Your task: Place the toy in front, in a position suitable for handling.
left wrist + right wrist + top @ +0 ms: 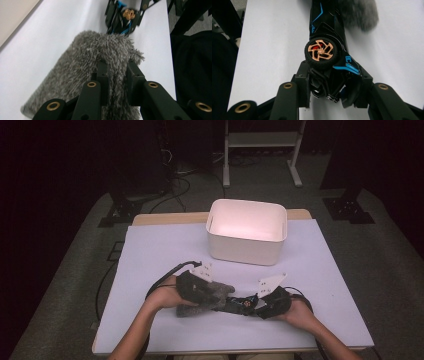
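Note:
A grey fluffy cloth [212, 292] lies over the front part of a black toy car [241, 304] with blue stripes near the table's front edge. My left gripper [117, 75] is shut on a pinched fold of the fluffy cloth [100, 60]; in the high view the left gripper [197, 287] sits at the cloth's left end. My right gripper [334, 87] is shut on the rear end of the toy car [327, 47], whose copper-spoked wheel [321, 53] faces the camera. The right gripper [272, 301] lies at the car's right end in the high view.
A white tub [247, 231] stands at the back middle of the white table [150, 250]. Cables trail from both grippers across the table. A white stand [262, 142] and dark gear sit on the floor beyond.

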Demonstrator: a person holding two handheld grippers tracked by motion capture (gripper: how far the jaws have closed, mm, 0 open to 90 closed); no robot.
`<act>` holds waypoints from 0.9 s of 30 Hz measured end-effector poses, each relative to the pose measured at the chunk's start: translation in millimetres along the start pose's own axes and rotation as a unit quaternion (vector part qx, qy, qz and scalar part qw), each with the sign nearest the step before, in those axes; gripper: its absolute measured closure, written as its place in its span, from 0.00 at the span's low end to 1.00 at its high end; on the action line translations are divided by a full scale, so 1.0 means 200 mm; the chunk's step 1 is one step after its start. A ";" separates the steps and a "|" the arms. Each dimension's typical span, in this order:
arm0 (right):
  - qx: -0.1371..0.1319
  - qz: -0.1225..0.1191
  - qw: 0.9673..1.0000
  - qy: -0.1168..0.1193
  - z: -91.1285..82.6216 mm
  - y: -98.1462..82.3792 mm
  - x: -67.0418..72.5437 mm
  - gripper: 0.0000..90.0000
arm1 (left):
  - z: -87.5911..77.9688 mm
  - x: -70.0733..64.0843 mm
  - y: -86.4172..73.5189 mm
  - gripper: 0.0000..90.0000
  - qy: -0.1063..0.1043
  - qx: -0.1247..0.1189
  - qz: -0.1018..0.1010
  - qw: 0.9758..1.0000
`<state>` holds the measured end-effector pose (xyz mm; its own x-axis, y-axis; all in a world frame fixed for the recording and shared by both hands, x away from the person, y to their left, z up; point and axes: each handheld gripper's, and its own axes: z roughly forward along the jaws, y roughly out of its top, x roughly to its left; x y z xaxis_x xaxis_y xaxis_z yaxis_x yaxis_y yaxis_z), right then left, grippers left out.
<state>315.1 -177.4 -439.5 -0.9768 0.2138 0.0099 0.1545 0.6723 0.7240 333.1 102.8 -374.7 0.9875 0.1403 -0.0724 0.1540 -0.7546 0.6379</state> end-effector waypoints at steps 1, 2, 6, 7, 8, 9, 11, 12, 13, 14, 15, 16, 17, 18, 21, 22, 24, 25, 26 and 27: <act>0.002 0.000 1.000 -0.001 -0.01 -0.01 0.00 0.63 | -0.01 0.00 -0.02 0.85 0.004 0.000 -0.004 1.000; 0.003 0.000 1.000 -0.002 -0.02 -0.01 0.00 0.63 | -0.02 0.01 -0.04 0.85 0.007 0.002 -0.006 1.000; 0.005 0.001 1.000 -0.004 -0.05 -0.04 -0.01 0.63 | -0.03 0.02 -0.07 0.85 0.010 -0.002 -0.016 1.000; 0.005 0.002 1.000 -0.005 -0.05 -0.04 -0.01 0.63 | -0.03 0.02 -0.07 0.85 0.008 -0.007 -0.017 1.000; 0.004 0.002 1.000 -0.005 -0.05 -0.04 -0.01 0.63 | -0.02 0.02 -0.06 0.85 0.005 -0.011 -0.016 1.000; 0.005 -0.002 1.000 -0.006 -0.05 -0.04 -0.01 0.63 | -0.02 0.02 -0.05 0.85 0.002 -0.014 -0.016 1.000; 0.007 -0.003 1.000 -0.006 -0.05 -0.04 -0.01 0.63 | 0.01 0.02 -0.01 0.85 -0.005 -0.016 -0.009 1.000; 0.007 -0.003 1.000 -0.006 -0.05 -0.04 -0.01 0.63 | 0.03 0.02 0.01 0.85 -0.007 -0.016 -0.006 1.000; 0.007 -0.004 1.000 -0.007 -0.05 -0.04 -0.01 0.63 | 0.04 0.01 0.04 0.85 -0.008 -0.013 0.001 1.000; 0.007 -0.005 1.000 -0.007 -0.05 -0.04 -0.01 0.63 | 0.06 0.01 0.07 0.85 -0.012 -0.013 0.006 1.000; 0.007 -0.006 1.000 -0.008 -0.05 -0.04 -0.01 0.63 | 0.08 0.00 0.10 0.85 -0.018 -0.013 0.011 1.000; 0.007 -0.005 1.000 -0.008 -0.05 -0.04 -0.01 0.63 | 0.10 0.00 0.12 0.84 -0.022 -0.013 0.019 1.000; 0.007 -0.006 1.000 -0.009 -0.05 -0.04 -0.01 0.63 | 0.11 -0.01 0.15 0.84 -0.027 -0.010 0.023 0.999; 0.006 -0.007 1.000 -0.009 -0.05 -0.04 -0.01 0.63 | 0.13 -0.01 0.16 0.84 -0.028 -0.007 0.028 0.999; 0.006 -0.014 1.000 -0.010 -0.05 -0.05 0.00 0.63 | 0.13 -0.01 0.17 0.84 -0.025 0.002 0.031 0.999; 0.005 -0.013 1.000 -0.008 -0.06 -0.05 -0.01 0.63 | 0.12 -0.01 0.16 0.84 -0.023 0.002 0.027 0.999; 0.006 -0.015 1.000 -0.006 -0.06 -0.06 -0.01 0.63 | 0.09 0.00 0.13 0.84 -0.016 0.000 0.020 1.000; 0.008 -0.013 1.000 -0.005 -0.07 -0.06 -0.01 0.63 | 0.08 0.01 0.10 0.84 -0.015 -0.004 0.014 1.000; 0.008 -0.014 1.000 -0.006 -0.07 -0.06 -0.02 0.63 | 0.06 0.00 0.08 0.84 -0.010 -0.005 0.010 1.000; 0.009 -0.016 1.000 -0.007 -0.08 -0.07 -0.02 0.63 | 0.05 0.00 0.06 0.84 -0.005 -0.006 0.009 1.000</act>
<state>314.3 -198.5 -438.3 -0.9793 0.2011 -0.0225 0.1256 0.6915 0.7114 335.0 88.1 -375.0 0.9904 0.1200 -0.0689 0.1359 -0.7491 0.6484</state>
